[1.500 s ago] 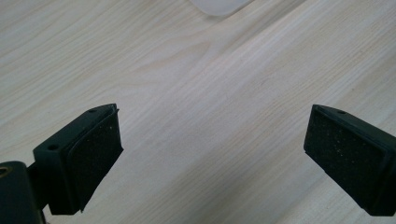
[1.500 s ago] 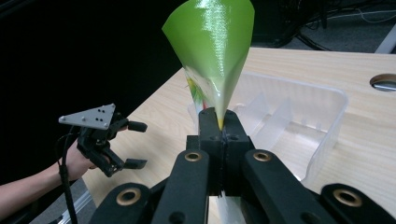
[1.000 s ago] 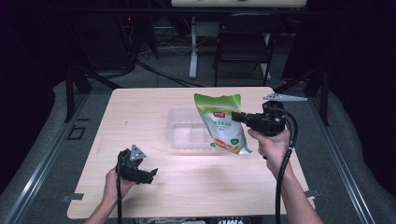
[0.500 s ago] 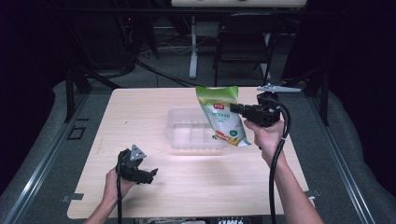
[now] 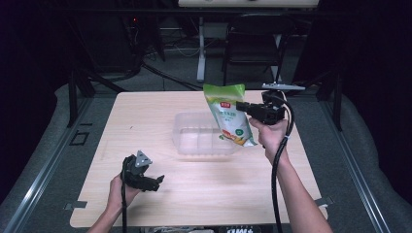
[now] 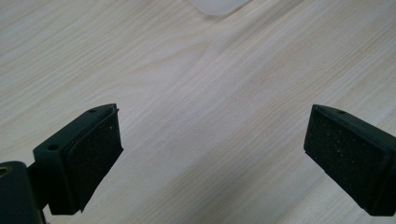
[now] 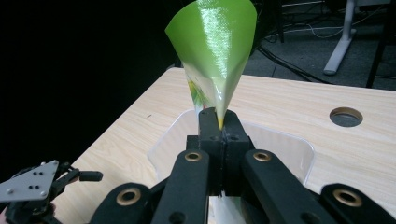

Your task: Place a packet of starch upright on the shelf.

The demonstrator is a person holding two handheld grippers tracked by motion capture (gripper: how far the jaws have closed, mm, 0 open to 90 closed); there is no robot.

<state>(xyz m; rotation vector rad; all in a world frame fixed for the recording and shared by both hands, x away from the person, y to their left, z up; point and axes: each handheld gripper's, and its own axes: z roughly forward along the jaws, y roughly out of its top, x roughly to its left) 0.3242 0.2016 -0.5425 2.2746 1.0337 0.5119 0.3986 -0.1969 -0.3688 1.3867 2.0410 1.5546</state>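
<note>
The right tongs (image 5: 241, 106) are clenched on the side edge of a green snack pouch (image 5: 228, 114), which hangs tilted in the air from their tips, directly over the right end of a clear plastic tray (image 5: 194, 131) on the desk (image 5: 145, 121). In the right gripper view the 2 jaws meet flat on the pouch's thin seam, with the film fanning upward beyond them. The step looks like lowering the pouch into the tray, so the hold should stay firm until the bottom corner sits inside the tray wall below the tongs; letting go early would likely tip the pouch over the rim. The left tongs (image 6: 210, 158) are released, jaws wide apart over bare desk, well away from the tray and free to steady it.
</note>
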